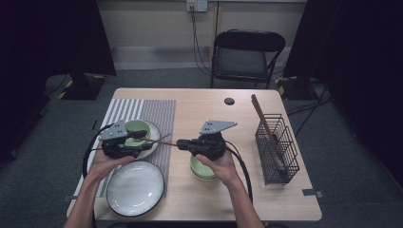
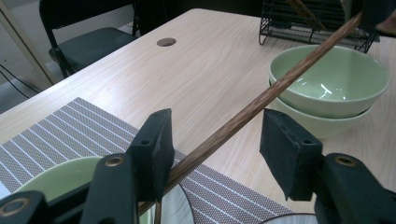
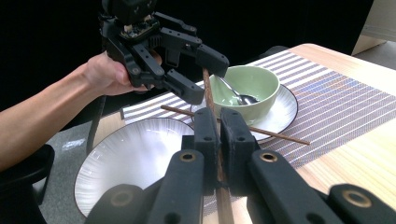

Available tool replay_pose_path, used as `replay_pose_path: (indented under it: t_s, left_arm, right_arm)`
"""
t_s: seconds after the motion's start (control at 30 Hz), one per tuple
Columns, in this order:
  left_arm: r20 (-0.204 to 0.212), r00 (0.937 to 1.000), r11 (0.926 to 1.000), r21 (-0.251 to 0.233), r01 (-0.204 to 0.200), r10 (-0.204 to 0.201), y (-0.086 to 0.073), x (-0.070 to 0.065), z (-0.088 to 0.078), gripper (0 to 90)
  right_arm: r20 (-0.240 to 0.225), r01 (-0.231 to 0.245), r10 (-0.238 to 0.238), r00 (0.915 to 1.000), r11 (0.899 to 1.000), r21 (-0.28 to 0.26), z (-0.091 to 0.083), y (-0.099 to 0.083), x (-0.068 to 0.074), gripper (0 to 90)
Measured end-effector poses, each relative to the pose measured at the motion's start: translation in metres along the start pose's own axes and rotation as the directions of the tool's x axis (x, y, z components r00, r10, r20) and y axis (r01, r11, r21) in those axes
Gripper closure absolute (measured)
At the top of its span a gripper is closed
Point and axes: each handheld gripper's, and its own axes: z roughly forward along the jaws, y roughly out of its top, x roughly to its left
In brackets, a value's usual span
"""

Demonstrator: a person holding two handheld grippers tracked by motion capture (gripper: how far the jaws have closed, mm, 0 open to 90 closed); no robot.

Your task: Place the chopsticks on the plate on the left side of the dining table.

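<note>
Spoon (image 3: 236,95) inside green bowl (image 3: 250,88)

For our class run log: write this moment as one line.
right gripper: shut on chopstick | left gripper: open around it, unclamped | second chopstick: on plate

chopstick (image 2: 261,100) tip behind left claw (image 2: 215,144), plate (image 2: 287,218) cut off

The right gripper (image 3: 218,135) pinches a chopstick (image 3: 208,95) at lower centre. At upper left, the left gripper (image 3: 205,77) brackets its far end, jaws apart.
</note>
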Motion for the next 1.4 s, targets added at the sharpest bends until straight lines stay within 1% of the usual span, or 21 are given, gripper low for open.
replay_pose_path:
  t_s: [0.1, 0.2, 0.3, 0.43, 0.53, 0.6, 0.7, 0.73, 0.77, 0.83, 0.93, 1.0, 1.07, 1.1, 1.17, 1.2, 1.23, 1.27, 1.3, 1.33, 1.4]
  left_arm:
    - [0.009, 0.9998, 0.9997, 0.017, -0.017, 0.017, 0.0, -0.001, 0.002, 50.1]
    - [0.013, 0.9997, 0.9997, 0.013, -0.019, 0.018, -0.003, -0.001, 0.003, 55.4]
    - [0.03, 0.9995, 0.9997, 0.024, -0.009, 0.009, -0.007, -0.001, 0.006, 58.6]
    - [0.071, 0.9974, 0.9995, 0.029, -0.013, 0.011, -0.01, -0.003, 0.013, 64.7]
    - [0.109, 0.9939, 0.9993, 0.032, -0.017, 0.013, -0.009, -0.008, 0.019, 69.8]
    - [0.121, 0.9926, 0.9992, 0.036, -0.019, 0.014, -0.009, -0.01, 0.021, 72.7]
    - [0.156, 0.9877, 0.9996, 0.022, -0.016, 0.012, -0.008, -0.013, 0.026, 75.9]
    - [0.158, 0.9873, 0.9996, 0.021, -0.021, 0.017, -0.008, -0.014, 0.026, 76.9]
    - [0.168, 0.9858, 0.9998, 0.014, -0.015, 0.012, -0.007, -0.015, 0.028, 77.9]
    - [0.175, 0.9845, 0.9998, 0.012, -0.013, 0.01, -0.007, -0.016, 0.028, 79.2]
    - [0.206, 0.9786, 1.0, -0.009, -0.004, 0.006, -0.005, -0.019, 0.03, 82.0]
    - [0.224, 0.9746, 0.9999, -0.013, 0.002, 0.001, -0.004, -0.021, 0.03, 83.8]
    - [0.228, 0.9736, 0.9998, -0.019, 0.011, -0.007, -0.002, -0.022, 0.03, 85.0]
    - [0.233, 0.9723, 0.9997, -0.016, 0.02, -0.015, -0.002, -0.023, 0.03, 85.1]
    - [0.242, 0.9699, 0.9988, -0.033, 0.037, -0.028, 0.0, -0.023, 0.028, 85.2]
    - [0.242, 0.9699, 0.9988, -0.033, 0.037, -0.028, 0.0, -0.023, 0.028, 85.2]
    - [0.236, 0.9713, 0.9974, -0.057, 0.044, -0.029, 0.002, -0.022, 0.025, 85.2]
    - [0.239, 0.9703, 0.9964, -0.065, 0.054, -0.037, 0.003, -0.021, 0.024, 85.2]
    - [0.231, 0.9723, 0.9958, -0.073, 0.055, -0.037, 0.003, -0.021, 0.023, 85.2]
    - [0.231, 0.9722, 0.9952, -0.077, 0.06, -0.041, 0.004, -0.02, 0.022, 85.2]
    - [0.236, 0.9701, 0.9925, -0.092, 0.08, -0.056, 0.003, -0.02, 0.021, 85.2]
  right_arm:
    - [-0.002, 0.002, -0.002, 1.0, 1.0, 0.009, -0.003, 0.006, 0.0, 86.5]
    - [-0.002, -0.001, 0.001, 1.0, 1.0, 0.006, -0.005, 0.01, 0.002, 86.6]
    - [-0.001, 0.005, -0.005, 1.0, 1.0, 0.009, -0.005, 0.011, 0.003, 86.7]
    - [-0.02, -0.003, 0.003, 0.9998, 1.0, -0.031, -0.007, 0.018, 0.001, 87.5]
    - [-0.015, 0.017, -0.017, 0.9997, 0.999, -0.041, -0.009, 0.029, 0.002, 87.5]
    - [-0.017, 0.022, -0.023, 0.9996, 0.998, -0.051, -0.01, 0.036, 0.001, 87.7]
    - [-0.009, 0.026, -0.026, 0.9996, 0.998, -0.064, -0.011, 0.046, -0.002, 87.2]
    - [-0.004, 0.031, -0.031, 0.9995, 0.997, -0.069, -0.011, 0.049, -0.002, 84.7]
    - [0.004, 0.035, -0.035, 0.9994, 0.997, -0.076, -0.011, 0.051, -0.003, 82.1]
    - [-0.003, 0.038, -0.039, 0.9992, 0.996, -0.086, -0.012, 0.056, -0.005, 77.6]
    - [0.037, 0.047, -0.043, 0.9984, 0.994, -0.095, -0.011, 0.061, -0.008, 68.0]
    - [0.041, 0.035, -0.031, 0.9987, 0.993, -0.111, -0.009, 0.063, -0.011, 62.6]
    - [0.071, 0.027, -0.018, 0.9973, 0.993, -0.118, -0.007, 0.063, -0.015, 55.4]
    - [0.081, 0.021, -0.012, 0.9967, 0.993, -0.119, -0.005, 0.062, -0.017, 54.4]
    - [0.084, 0.007, 0.003, 0.9965, 0.993, -0.121, -0.002, 0.058, -0.019, 50.9]
    - [0.076, 0.001, 0.008, 0.9971, 0.993, -0.118, 0.0, 0.056, -0.02, 50.2]
    - [0.078, -0.002, 0.011, 0.9969, 0.994, -0.114, 0.002, 0.053, -0.021, 48.9]
    - [0.078, -0.006, 0.015, 0.9968, 0.994, -0.113, 0.004, 0.051, -0.021, 48.9]
    - [0.067, -0.009, 0.017, 0.9976, 0.993, -0.114, 0.005, 0.048, -0.021, 49.2]
    - [0.06, -0.01, 0.017, 0.9981, 0.993, -0.119, 0.007, 0.045, -0.02, 50.2]
    - [0.053, -0.008, 0.013, 0.9985, 0.994, -0.107, 0.013, 0.04, -0.017, 53.6]
